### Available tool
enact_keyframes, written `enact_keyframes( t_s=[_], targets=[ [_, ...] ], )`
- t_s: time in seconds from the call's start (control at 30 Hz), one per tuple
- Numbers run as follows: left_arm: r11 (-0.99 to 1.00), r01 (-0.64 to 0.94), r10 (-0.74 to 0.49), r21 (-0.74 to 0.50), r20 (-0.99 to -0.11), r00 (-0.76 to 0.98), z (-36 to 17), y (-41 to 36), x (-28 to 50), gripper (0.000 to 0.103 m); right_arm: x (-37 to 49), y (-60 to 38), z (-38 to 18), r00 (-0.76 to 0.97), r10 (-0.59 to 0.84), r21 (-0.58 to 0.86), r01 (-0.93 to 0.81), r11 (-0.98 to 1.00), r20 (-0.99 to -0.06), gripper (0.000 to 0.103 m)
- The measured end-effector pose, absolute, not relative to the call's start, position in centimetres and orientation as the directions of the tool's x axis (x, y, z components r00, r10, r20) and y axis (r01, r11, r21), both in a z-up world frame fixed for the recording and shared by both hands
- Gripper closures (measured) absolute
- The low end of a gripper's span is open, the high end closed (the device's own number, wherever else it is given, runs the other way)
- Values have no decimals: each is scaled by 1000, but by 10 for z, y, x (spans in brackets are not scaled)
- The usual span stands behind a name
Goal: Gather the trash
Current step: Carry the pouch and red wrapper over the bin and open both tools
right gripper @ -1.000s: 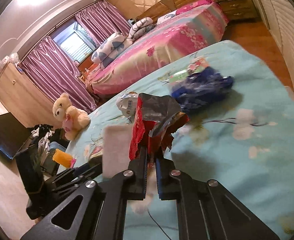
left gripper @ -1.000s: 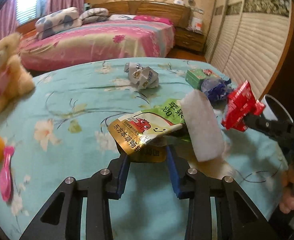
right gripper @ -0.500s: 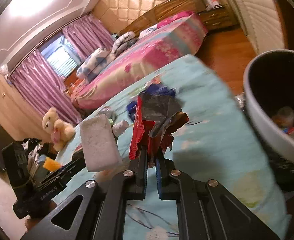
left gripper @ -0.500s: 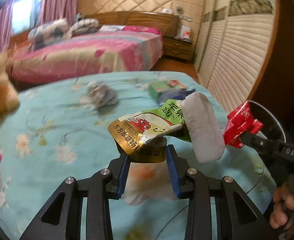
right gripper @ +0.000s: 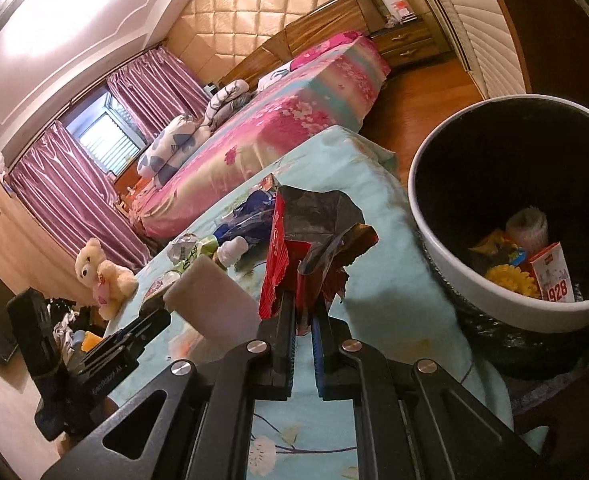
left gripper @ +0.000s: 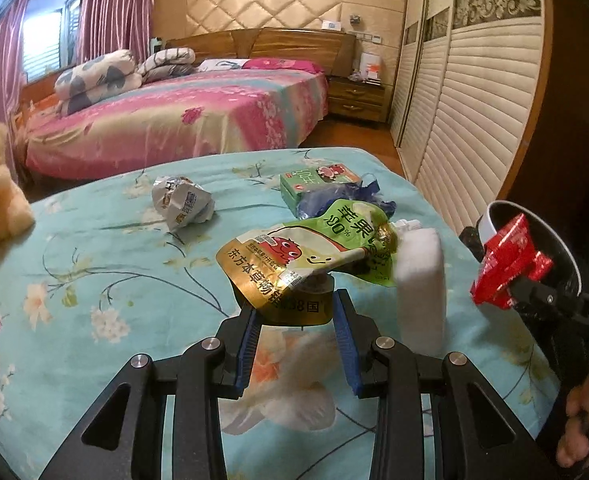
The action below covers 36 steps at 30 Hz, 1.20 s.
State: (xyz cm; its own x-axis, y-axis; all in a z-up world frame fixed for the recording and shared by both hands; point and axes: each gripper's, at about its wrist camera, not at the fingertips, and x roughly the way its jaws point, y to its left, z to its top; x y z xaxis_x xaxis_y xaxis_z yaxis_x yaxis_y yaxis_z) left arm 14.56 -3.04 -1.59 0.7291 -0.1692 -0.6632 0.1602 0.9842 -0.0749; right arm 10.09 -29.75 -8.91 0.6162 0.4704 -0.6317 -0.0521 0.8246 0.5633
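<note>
L gripper (left gripper: pixel 296 312): jaws grasping gold-green drink pouch (left gripper: pixel 294 260) w/ white sponge (left gripper: pixel 420 292). R gripper (right gripper: pixel 303 312): jaws clenched on red snack wrapper (right gripper: pixel 290 264), beside trash bin (right gripper: pixel 446 248).

Right tool (right gripper: pixel 303 320) is clamped on a red wrapper (right gripper: pixel 282 256) with a dark foil lining, held over the teal floral bed (right gripper: pixel 378 216). At right, a white-rimmed bin (right gripper: pixel 434 240) stands beside the bed edge, holding a roll, a yellow item and a red-and-white packet. At left, the left tool (right gripper: pixel 150 320) carries a white block (right gripper: pixel 214 300). Farther back lie a blue bag (right gripper: pixel 250 212) and a teddy bear (right gripper: pixel 102 276).
</note>
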Motion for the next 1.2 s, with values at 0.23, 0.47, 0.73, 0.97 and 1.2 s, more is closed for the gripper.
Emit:
enact_keyframes(
  t_s=[0.23, 0.47, 0.73, 0.97, 1.2],
  targets=[
    [972, 193, -232, -131, -652, 722, -9, -46, 157, 69, 99, -311, -84, 633, 456, 559, -45, 828, -625, 96],
    [951, 274, -300, -144, -647, 701, -7, -82, 163, 69, 96, -335, -77, 660, 417, 543, -16, 840, -625, 96],
    [930, 332, -350, -157, -654, 671, -11, -112, 171, 69, 91, -365, -70, 686, 371, 528, 23, 849, -626, 96],
    [921, 355, -367, -159, -659, 656, -13, -130, 173, 69, 88, -387, -69, 700, 340, 518, 51, 854, -628, 96],
    [910, 387, -384, -151, -662, 644, -11, -154, 172, 69, 83, -407, -73, 706, 303, 507, 92, 857, -641, 96]
  ],
)
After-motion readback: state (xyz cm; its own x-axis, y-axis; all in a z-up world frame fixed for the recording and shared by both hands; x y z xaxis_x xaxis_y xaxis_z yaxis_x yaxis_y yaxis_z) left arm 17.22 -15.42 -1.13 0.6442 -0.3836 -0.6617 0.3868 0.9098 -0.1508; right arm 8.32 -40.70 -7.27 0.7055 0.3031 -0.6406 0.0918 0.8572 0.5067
